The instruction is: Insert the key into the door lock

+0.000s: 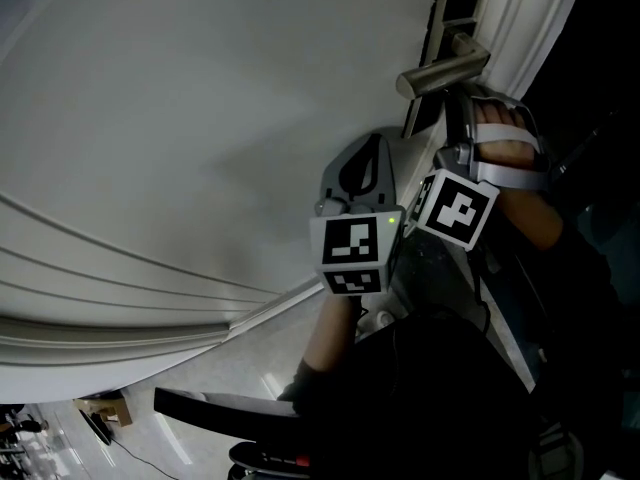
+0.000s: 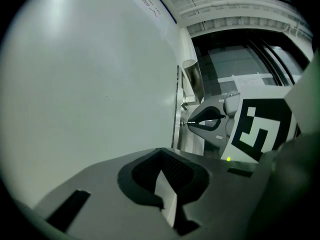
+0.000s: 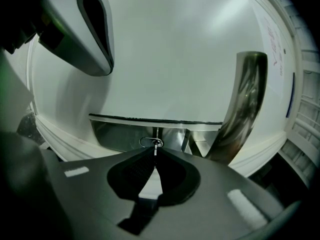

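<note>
While the fingers of the left gripper (image 2: pixel 161 153) meet empty, those of the right gripper (image 3: pixel 154 154) clamp a thin silver key (image 3: pixel 156 146) at the mid-frame oval steel lock (image 3: pixel 147 142).

We see a white door (image 1: pixel 200 118), a shiny silver handle (image 3: pixel 247 109), key (image 3: pixel 155 147) and lock plate (image 3: pixel 120 133), and two cubes (image 1: pixel 350 253) patterned with bold black-and-white squares.

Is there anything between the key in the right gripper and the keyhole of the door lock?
Nothing visible. The right gripper is shut on the key, whose tip is at the lock. The left gripper is shut, holds nothing, and is off to the side.
</note>
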Available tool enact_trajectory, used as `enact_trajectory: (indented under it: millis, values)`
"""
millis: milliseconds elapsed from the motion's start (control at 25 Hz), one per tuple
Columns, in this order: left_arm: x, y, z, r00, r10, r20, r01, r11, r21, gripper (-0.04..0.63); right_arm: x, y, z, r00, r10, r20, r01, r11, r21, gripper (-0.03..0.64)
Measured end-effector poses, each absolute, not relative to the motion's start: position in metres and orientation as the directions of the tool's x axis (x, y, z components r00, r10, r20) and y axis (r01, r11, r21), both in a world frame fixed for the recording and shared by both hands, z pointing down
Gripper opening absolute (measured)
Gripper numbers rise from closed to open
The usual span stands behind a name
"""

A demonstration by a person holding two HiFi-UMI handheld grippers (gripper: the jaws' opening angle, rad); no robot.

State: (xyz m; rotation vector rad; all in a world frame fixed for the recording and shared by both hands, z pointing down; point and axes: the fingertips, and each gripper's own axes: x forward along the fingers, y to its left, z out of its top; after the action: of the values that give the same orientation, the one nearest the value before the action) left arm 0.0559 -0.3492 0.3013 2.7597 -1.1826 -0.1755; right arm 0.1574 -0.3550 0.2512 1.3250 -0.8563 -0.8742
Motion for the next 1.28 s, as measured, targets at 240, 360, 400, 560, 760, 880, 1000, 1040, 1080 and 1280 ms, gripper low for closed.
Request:
enact_trajectory:
  millis: [240, 360, 400, 560, 760, 880, 1000, 1040, 1080, 1280]
  values:
    - [0.0578, -0.3476, 0.3001, 0.692, -0.720, -0.052, -0.705, -0.690, 0.164, 0.000, 0.1569, -0.3540, 0.2500, 0.438, -0.899, 0.028, 0.044, 0.053, 0.998, 0.009]
    - [0.0577, -0.3472, 0.3007, 0.691, -0.721, -0.051, -0.707, -0.689, 0.162, 0.000, 0.1572, -0.3546, 0.2511, 0.438, -0.899, 0.024, 0.055, 0.054, 0.997, 0.011]
    - [0.0578, -0.3471, 0.3010, 0.691, -0.721, -0.050, -0.707, -0.688, 0.162, 0.000, 0.1573, -0.3549, 0.2506, 0.437, -0.899, 0.017, 0.063, 0.049, 0.997, 0.011]
    - [0.0572, -0.3475, 0.3010, 0.686, -0.726, -0.044, -0.713, -0.683, 0.159, 0.000, 0.1564, -0.3569, 0.2441, 0.424, -0.905, -0.035, 0.108, 0.012, 0.994, 0.012]
    - [0.0582, -0.3465, 0.3009, 0.681, -0.732, -0.041, -0.719, -0.678, 0.155, 0.000, 0.1582, -0.3580, 0.2464, 0.415, -0.908, -0.059, 0.140, -0.001, 0.990, 0.012]
    - [0.0584, -0.3454, 0.3005, 0.678, -0.734, -0.039, -0.722, -0.675, 0.151, 0.000, 0.1594, -0.3589, 0.2465, 0.413, -0.908, -0.066, 0.142, -0.007, 0.990, 0.012]
    - [0.0554, -0.3462, 0.3001, 0.669, -0.742, -0.040, -0.730, -0.667, 0.151, 0.000, 0.1588, -0.3601, 0.2472, 0.409, -0.910, -0.068, 0.140, -0.011, 0.990, 0.013]
    - [0.0552, -0.3459, 0.3000, 0.668, -0.743, -0.041, -0.731, -0.665, 0.151, 0.000, 0.1591, -0.3599, 0.2479, 0.407, -0.911, -0.068, 0.138, -0.012, 0.990, 0.013]
    - [0.0553, -0.3452, 0.2998, 0.667, -0.744, -0.041, -0.732, -0.665, 0.151, 0.000, 0.1594, -0.3595, 0.2483, 0.405, -0.912, -0.067, 0.136, -0.012, 0.991, 0.012]
    - [0.0553, -0.3439, 0.3008, 0.665, -0.746, -0.037, -0.734, -0.662, 0.151, 0.000, 0.1598, -0.3564, 0.2510, 0.385, -0.922, -0.047, 0.092, -0.012, 0.996, 0.013]
